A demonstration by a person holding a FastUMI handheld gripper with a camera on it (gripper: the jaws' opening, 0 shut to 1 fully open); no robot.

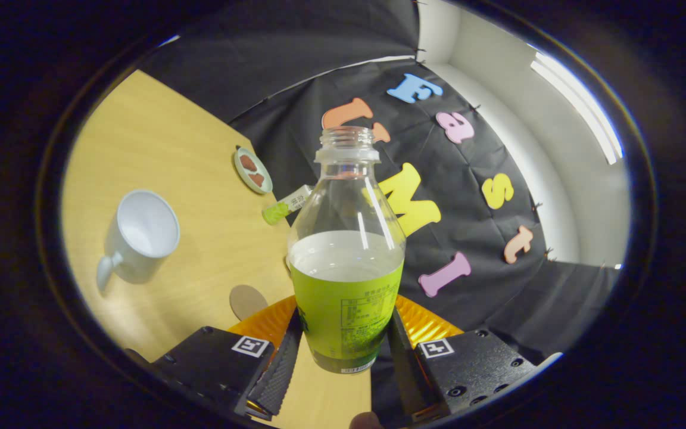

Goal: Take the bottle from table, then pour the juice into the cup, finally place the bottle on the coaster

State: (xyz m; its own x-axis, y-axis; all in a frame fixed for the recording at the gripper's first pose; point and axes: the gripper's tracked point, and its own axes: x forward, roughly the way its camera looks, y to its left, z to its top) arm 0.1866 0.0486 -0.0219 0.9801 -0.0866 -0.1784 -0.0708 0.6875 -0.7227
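I have the uncapped juice bottle clamped between my gripper's two fingers, both pads pressing its green label, held above the desk. To pour well, I judge I should swing toward the white mug, well apart mid-desk, before tipping further. The round coaster lies just ahead of my fingers, near the desk's edge; open desk lies between it and the mug.

The tongs are black, built of two blocky matte housings. Each housing carries a small white square tag printed with a black pattern on its upper face, and dark round screws are sunk along its edges. The inner fingers are long, narrow and lined with ribbed black rubber pads. Glossy orange plastic shows behind them.
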